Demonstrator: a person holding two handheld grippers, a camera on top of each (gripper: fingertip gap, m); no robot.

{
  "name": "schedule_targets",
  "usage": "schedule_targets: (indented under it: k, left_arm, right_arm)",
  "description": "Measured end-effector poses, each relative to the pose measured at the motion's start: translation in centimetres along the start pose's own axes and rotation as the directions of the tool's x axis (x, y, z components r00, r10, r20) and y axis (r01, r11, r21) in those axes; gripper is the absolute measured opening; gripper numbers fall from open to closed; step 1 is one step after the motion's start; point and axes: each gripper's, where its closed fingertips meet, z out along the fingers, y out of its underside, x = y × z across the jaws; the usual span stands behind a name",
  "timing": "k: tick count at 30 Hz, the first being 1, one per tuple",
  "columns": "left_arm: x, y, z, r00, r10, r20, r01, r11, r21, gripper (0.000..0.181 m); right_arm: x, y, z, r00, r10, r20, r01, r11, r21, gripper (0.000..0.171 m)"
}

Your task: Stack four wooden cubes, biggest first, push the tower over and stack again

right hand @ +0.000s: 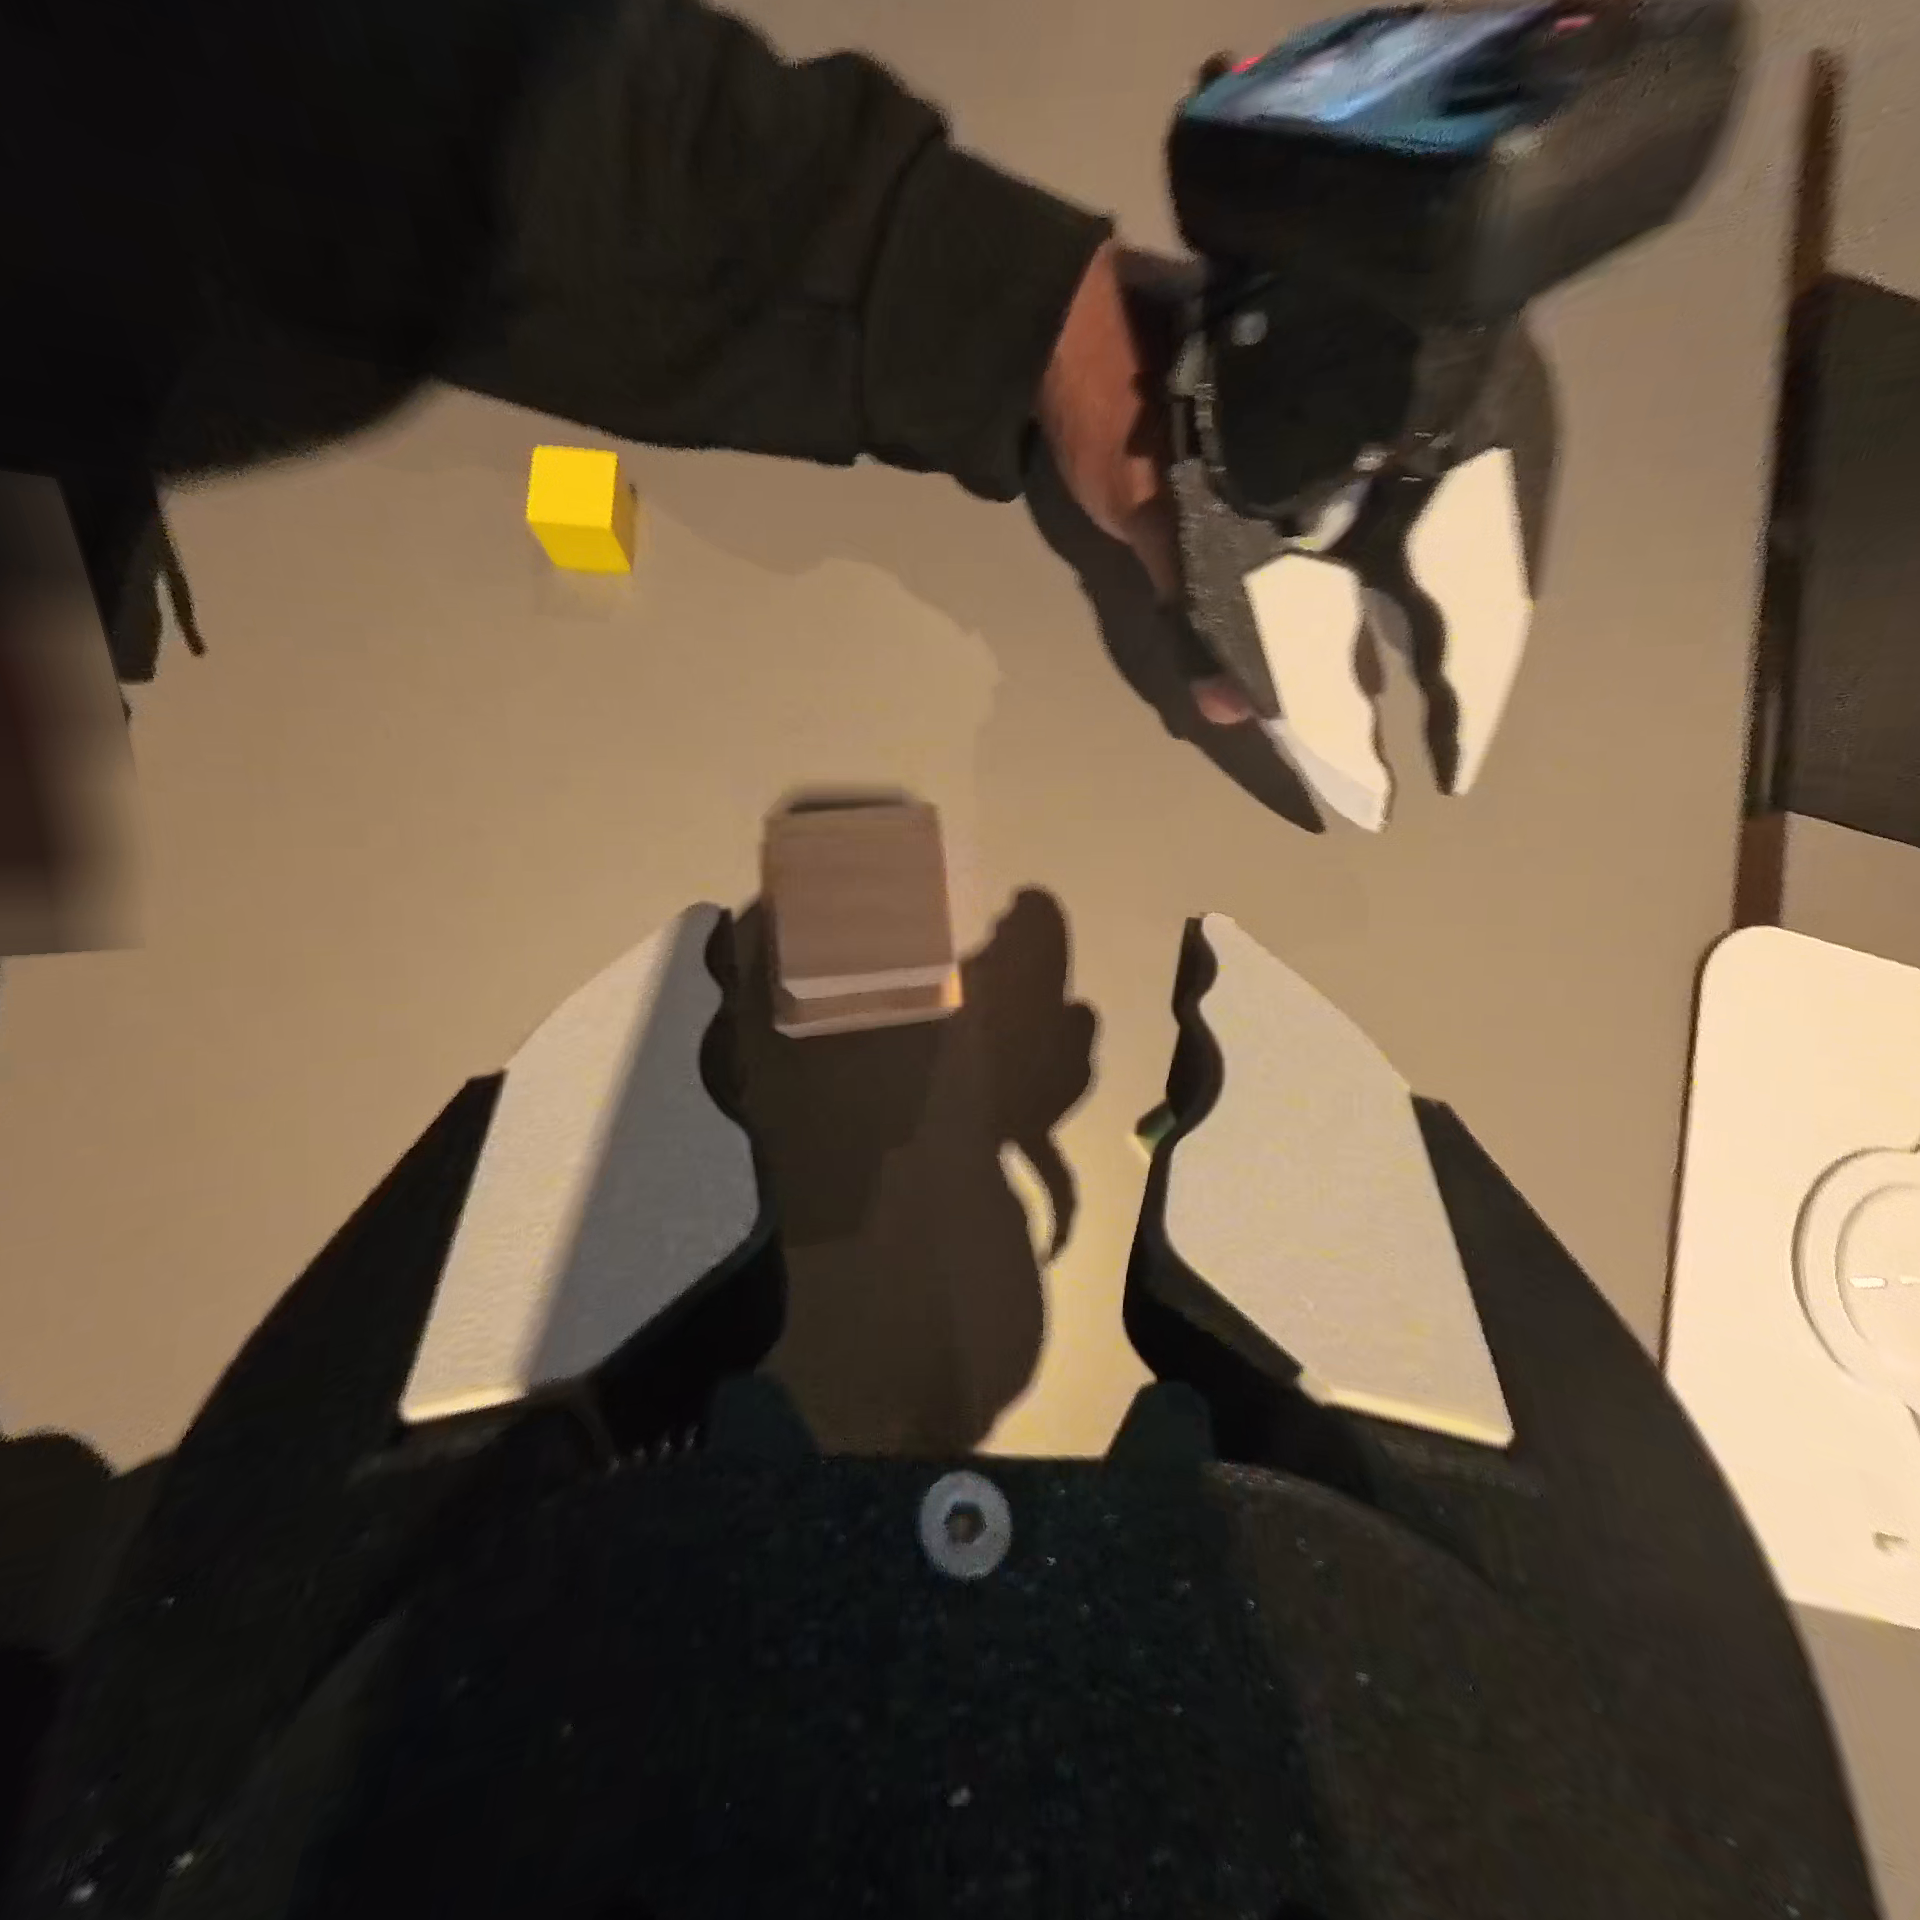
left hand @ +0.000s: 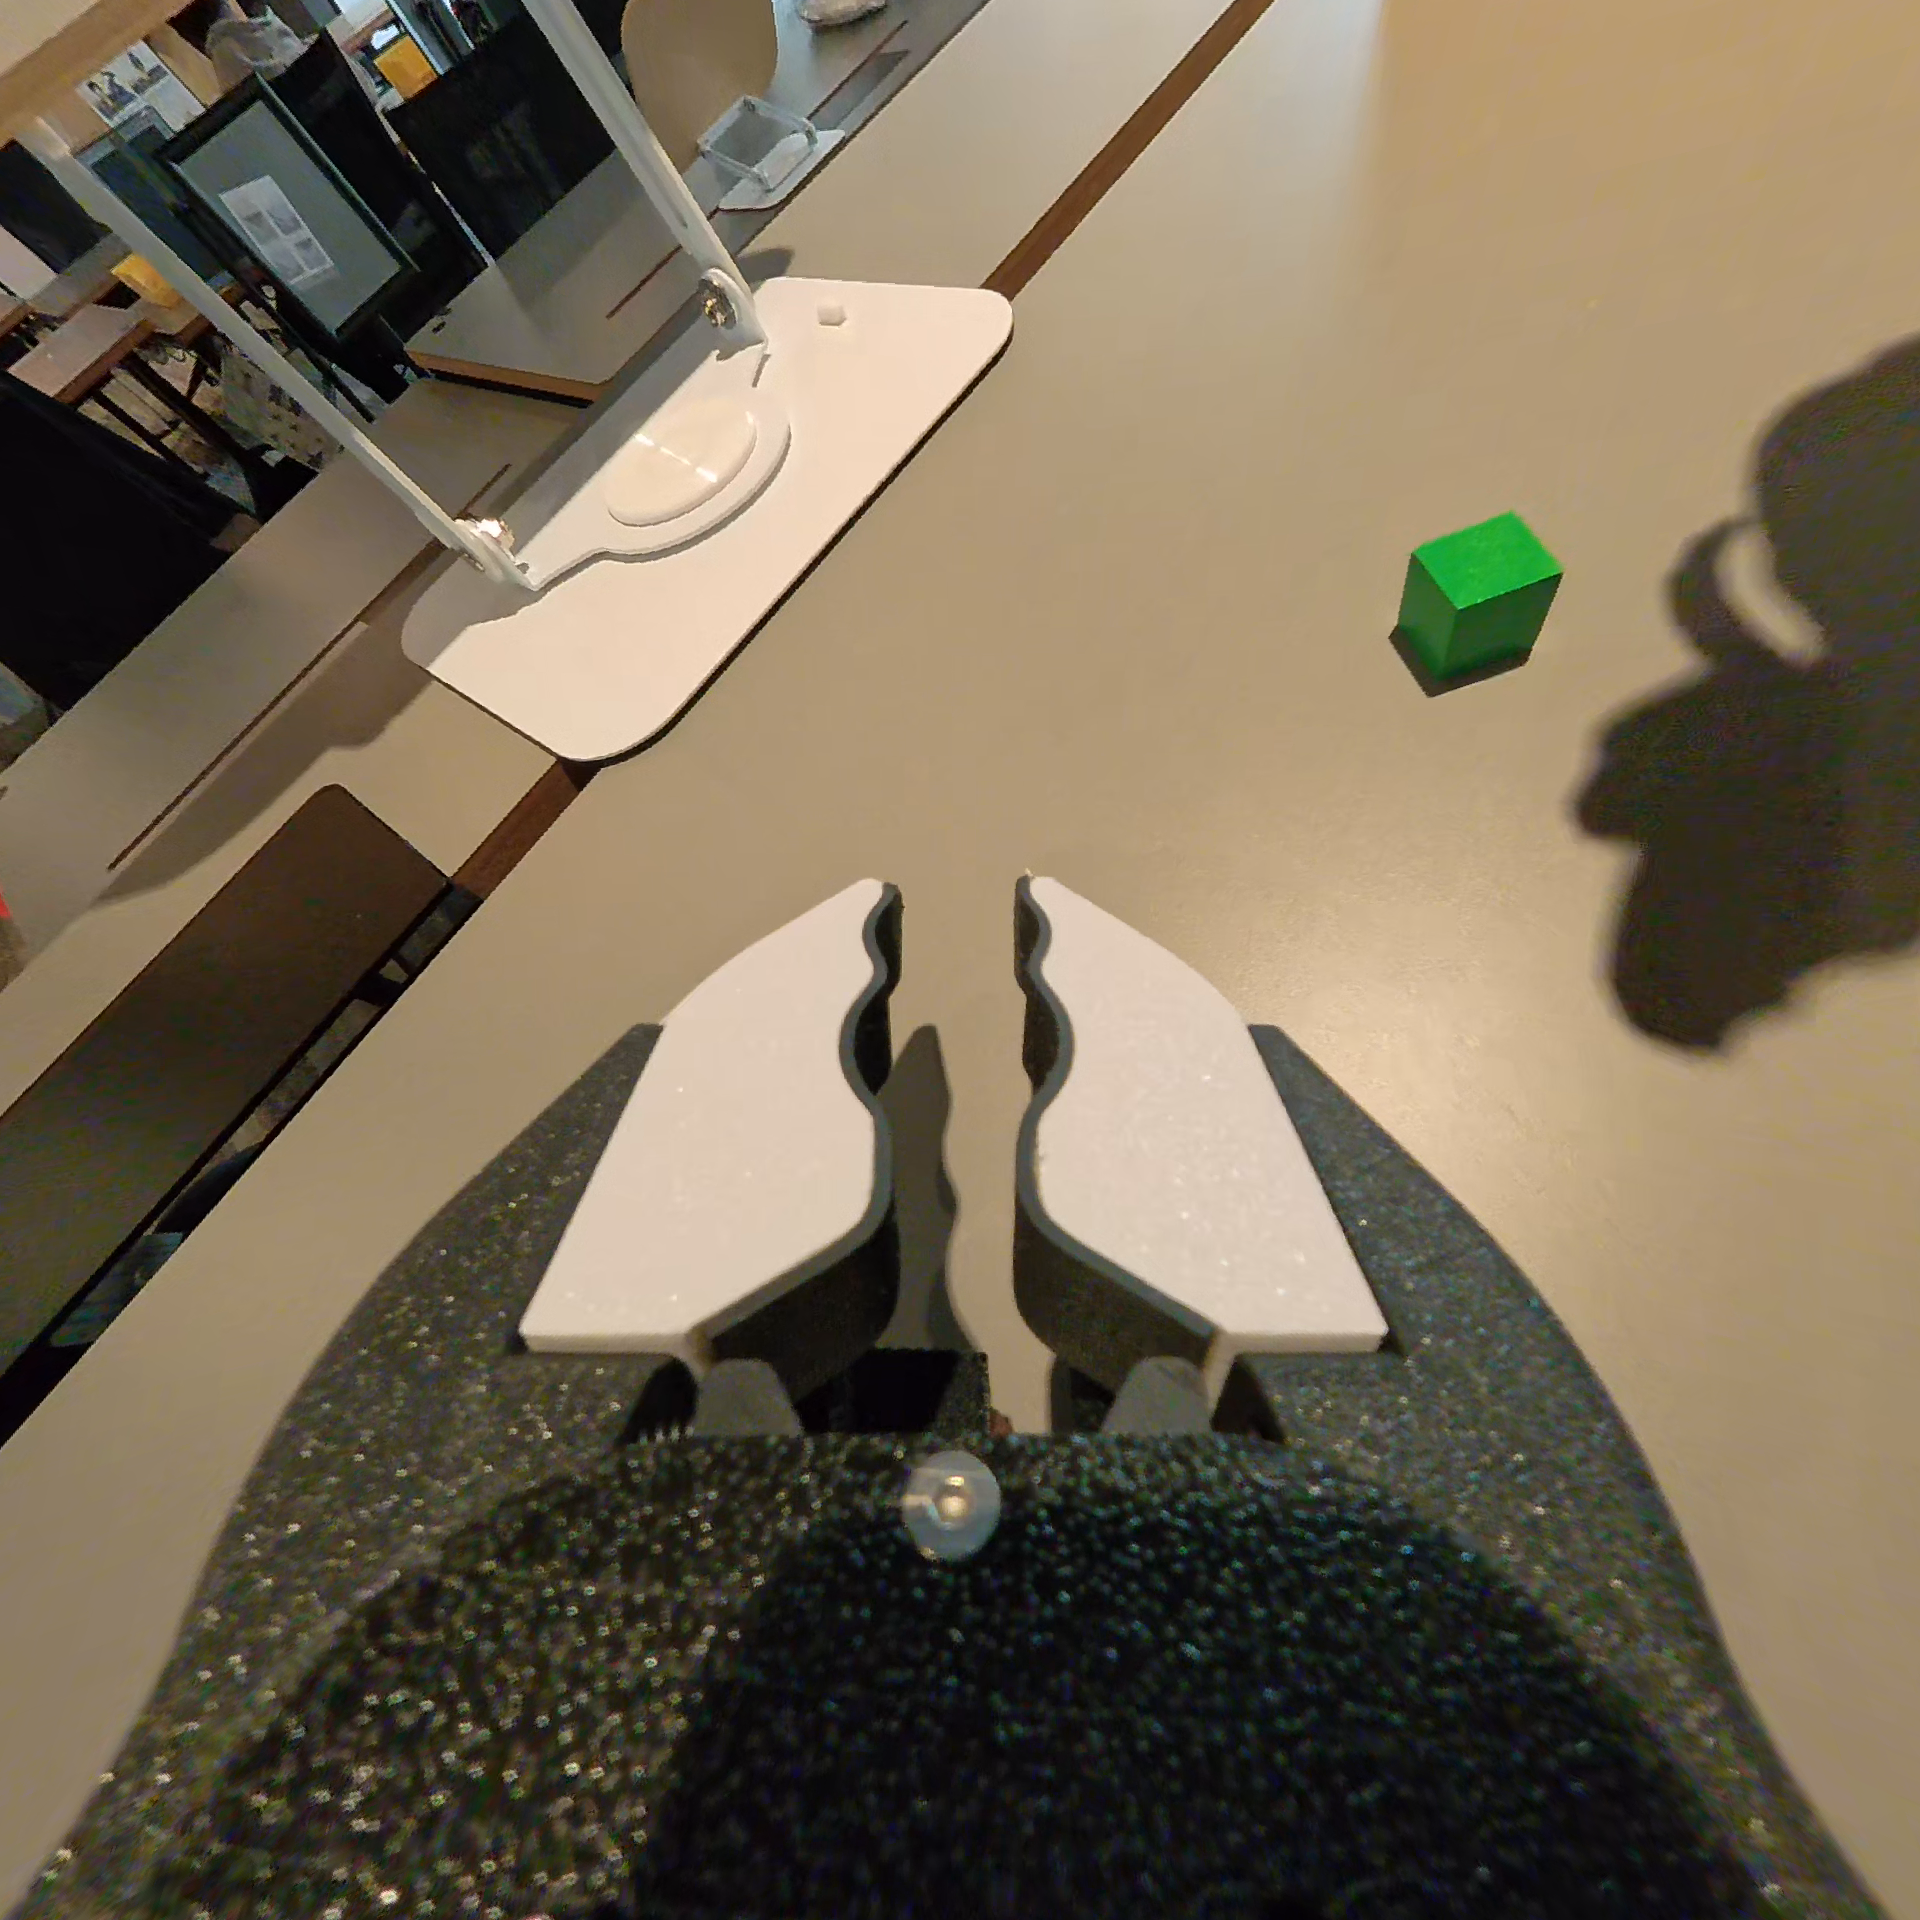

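Yellow cube (right hand: 578,509): far left on the beige desk (right hand: 416,790) in the right wrist view, standing alone, well apart from both tongs.
Plain wooden cube (right hand: 860,914): middle of the right wrist view, resting on the desk just ahead of the right tongs (right hand: 956,920); it sits left of their centre line, close beside the left finger (right hand: 623,1132), with clear space toward the right finger. It looks the largest block in sight, so I judge it the base of the stack.
Right tongs: released, fingers spread wide, holding nothing.
Key relation: the wooden cube lies straight ahead and slightly left of the right tongs, which are far nearer to it than the left tongs (right hand: 1397,800); one face looks roughly square to the fingers, though blur makes the alignment uncertain.
Next move, as a judgement: shift the right tongs a little left, advance so the cube sits between the pads, then clench.
Green cube (left hand: 1475,597): far right in the left wrist view, alone on the desk, ahead and well to the right of the left tongs.
Left tongs: held above the desk, fingers parted by a narrow gap with nothing between them.
White stand base (left hand: 727,499): far left of the desk in the left wrist view, away from the cubes.
Fourth cube: not clearly visible.
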Motion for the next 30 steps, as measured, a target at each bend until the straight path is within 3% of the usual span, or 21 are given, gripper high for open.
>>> schedule_targets:
  k: [3,6,12,17,20,30]
  left_arm:
    - [0.0,0.0,0.0,1.000,0.000,0.000,0.000,1.000,0.001,0.020]
    - [0.0,0.0,0.0,1.000,-0.001,-0.001,0.001,1.000,0.000,0.020]
    - [0.0,0.0,0.0,1.000,-0.003,-0.006,0.003,1.000,0.001,0.020]
    - [0.0,0.0,-0.1,1.000,-0.004,-0.009,0.004,1.000,0.001,0.020]
    - [0.0,0.1,0.0,1.000,0.001,-0.007,-0.001,1.000,-0.002,0.020]
    - [0.2,0.0,-0.1,0.998,0.052,0.025,-0.052,0.999,0.003,0.022]
  right_arm:
    - [3.3,1.2,-1.4,0.989,0.106,-0.104,-0.097,0.991,0.095,0.074]
    - [7.9,5.2,-1.1,0.908,0.331,-0.255,-0.302,0.942,0.149,0.065]
    - [9.1,11.9,3.5,0.757,0.587,-0.287,-0.576,0.807,0.133,0.062]
    - [8.1,12.5,5.6,0.704,0.641,-0.305,-0.622,0.764,0.169,0.060]
    - [8.3,13.0,5.6,0.691,0.606,-0.395,-0.598,0.785,0.158,0.057]
    - [7.5,12.2,6.7,0.777,0.518,-0.358,-0.518,0.849,0.104,0.057]
